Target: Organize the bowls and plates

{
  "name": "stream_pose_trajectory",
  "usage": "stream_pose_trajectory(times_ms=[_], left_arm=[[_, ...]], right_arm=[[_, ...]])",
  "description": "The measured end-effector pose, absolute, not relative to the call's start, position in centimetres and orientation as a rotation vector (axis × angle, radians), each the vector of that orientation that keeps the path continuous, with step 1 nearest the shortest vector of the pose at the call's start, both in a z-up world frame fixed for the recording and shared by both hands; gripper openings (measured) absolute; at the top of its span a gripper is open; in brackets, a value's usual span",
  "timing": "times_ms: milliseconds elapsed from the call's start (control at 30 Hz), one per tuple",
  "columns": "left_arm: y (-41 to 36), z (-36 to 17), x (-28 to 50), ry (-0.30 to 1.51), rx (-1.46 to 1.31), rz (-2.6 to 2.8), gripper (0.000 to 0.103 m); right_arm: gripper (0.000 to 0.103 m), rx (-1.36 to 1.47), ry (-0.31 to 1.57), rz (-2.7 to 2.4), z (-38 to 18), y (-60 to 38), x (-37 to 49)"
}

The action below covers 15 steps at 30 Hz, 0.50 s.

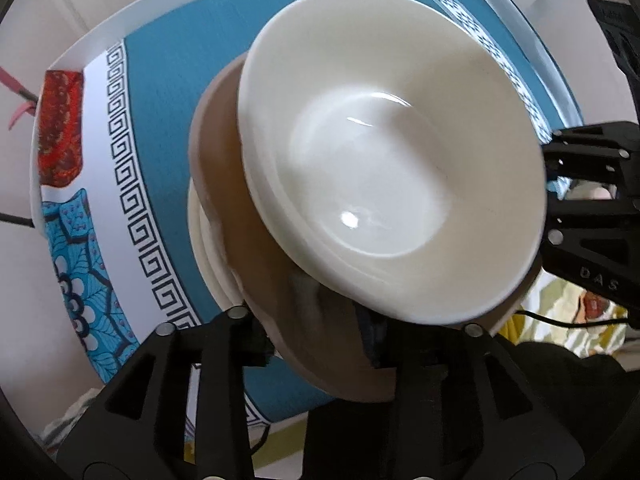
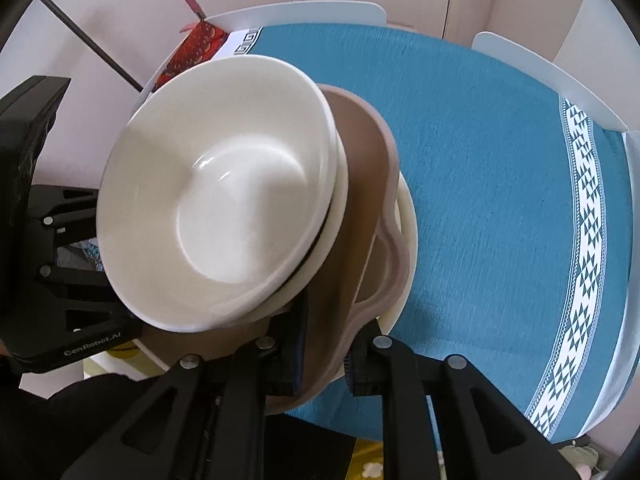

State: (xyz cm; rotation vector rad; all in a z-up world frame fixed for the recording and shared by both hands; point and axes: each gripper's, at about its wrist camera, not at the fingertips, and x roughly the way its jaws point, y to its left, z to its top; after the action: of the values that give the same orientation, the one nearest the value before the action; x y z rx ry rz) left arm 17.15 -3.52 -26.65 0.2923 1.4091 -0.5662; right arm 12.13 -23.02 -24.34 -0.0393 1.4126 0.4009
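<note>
So there's a stack of dishes sitting over the blue tablecloth (image 2: 480, 200), and both grippers are at its near edge from opposite sides. On top are two cream bowls (image 1: 384, 168) nested one inside the other, tilted a bit, and they rest in a tan plate (image 1: 224, 184) with a wavy rim. Under that there's a cream plate (image 1: 204, 256) poking out at the edge. In the right wrist view the right gripper (image 2: 324, 356) is clenched on the tan plate's rim – one finger inside the rim, the other outside, blue pads pressed right up against it. The left gripper (image 1: 320, 344) is at the opposite edge of the same tan plate; its jaws stand partly apart with the rim between them, and I honestly can't tell if the pads are touching the plate – the frame is blurry there. Each camera catches the other gripper as a black frame at the far side of the bowls. The cloth has a white border with a black key pattern (image 1: 132, 200) on one end and a triangle pattern (image 2: 580, 240) on the other, plus a red patterned patch (image 1: 60, 128) in one corner. White chair backs (image 2: 304, 12) sit just past the far edge of the table.
</note>
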Motion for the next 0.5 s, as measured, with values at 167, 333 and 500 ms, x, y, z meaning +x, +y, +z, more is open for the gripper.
stream_pose_trajectory(times_ms=[167,333,500], left_arm=[[-4.0,-25.1,16.8,1.382,0.284,-0.615,0.079],[-3.9,-24.5,17.0,1.379,0.289,-0.61,0.081],[-3.3,-23.7,16.9,1.377,0.275,-0.617,0.081]], right_arm=[[0.015,-0.038,1.436,0.41,-24.2,-23.1,12.6],[0.024,-0.026,1.439,0.399,-23.8,-23.7,12.8],[0.044,0.015,1.438,0.373,-23.4,-24.7,12.2]])
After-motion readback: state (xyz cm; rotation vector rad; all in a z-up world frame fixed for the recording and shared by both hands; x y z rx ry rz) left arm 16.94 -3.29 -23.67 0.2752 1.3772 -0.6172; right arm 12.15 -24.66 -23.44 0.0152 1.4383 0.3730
